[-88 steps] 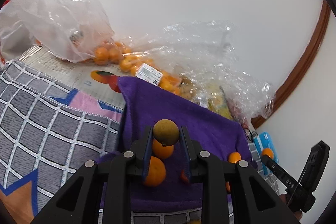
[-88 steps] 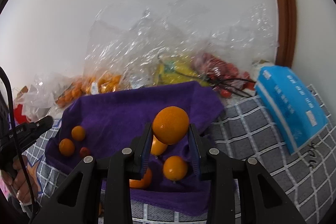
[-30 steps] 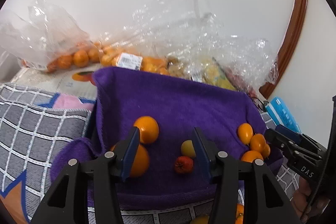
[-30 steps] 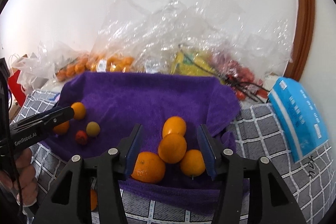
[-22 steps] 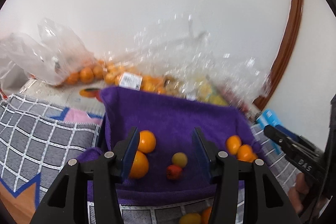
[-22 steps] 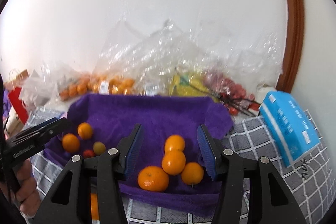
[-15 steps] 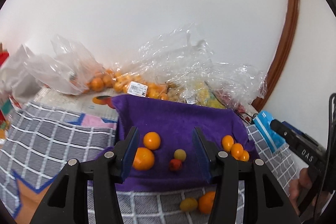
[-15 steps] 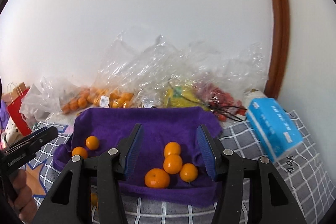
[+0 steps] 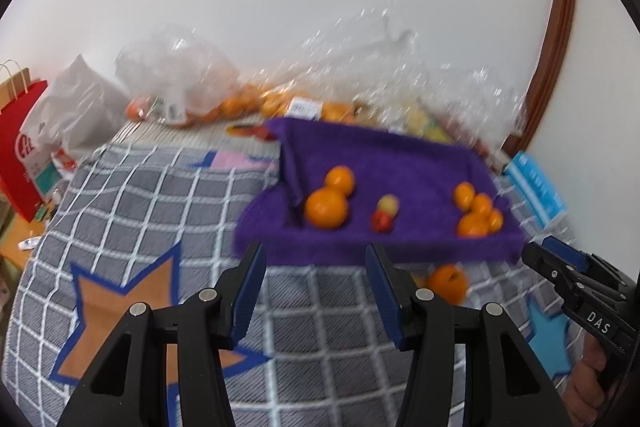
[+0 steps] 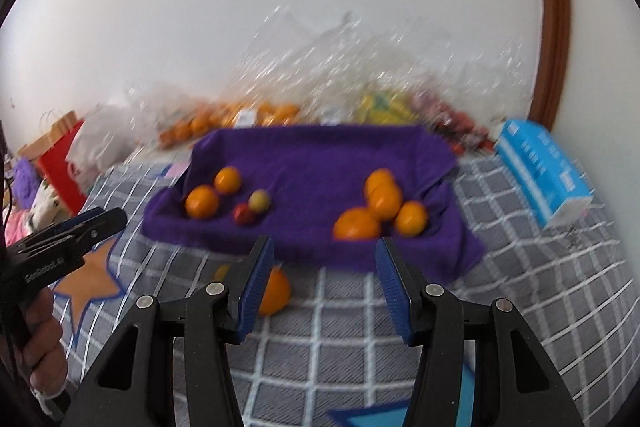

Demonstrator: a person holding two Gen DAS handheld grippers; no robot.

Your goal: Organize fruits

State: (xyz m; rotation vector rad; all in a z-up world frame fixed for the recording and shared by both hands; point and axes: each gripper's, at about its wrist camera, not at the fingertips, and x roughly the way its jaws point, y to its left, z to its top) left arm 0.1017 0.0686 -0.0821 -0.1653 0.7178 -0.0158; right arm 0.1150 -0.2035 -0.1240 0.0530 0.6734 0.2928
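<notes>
Both empty, jaws parted: left black two-finger gripper (image 9: pixel 316 287) and right black two-finger gripper (image 10: pixel 325 281). On crumpled purple towel (image 10: pixel 320 159): four round oranges (image 10: pixel 378 213) at 3 o'clock, two oranges (image 10: pixel 212 193) at 9. One loose orange (image 10: pixel 276 293) on grey checked cloth (image 10: pixel 520 267), just beyond towel's 6 o'clock edge.

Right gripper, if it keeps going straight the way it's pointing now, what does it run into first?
Probably the near edge of the purple towel, which lies straight ahead of the open, empty right gripper. The loose orange sits just left of that line. Depth is unclear; the checkered cloth could come first.
</notes>
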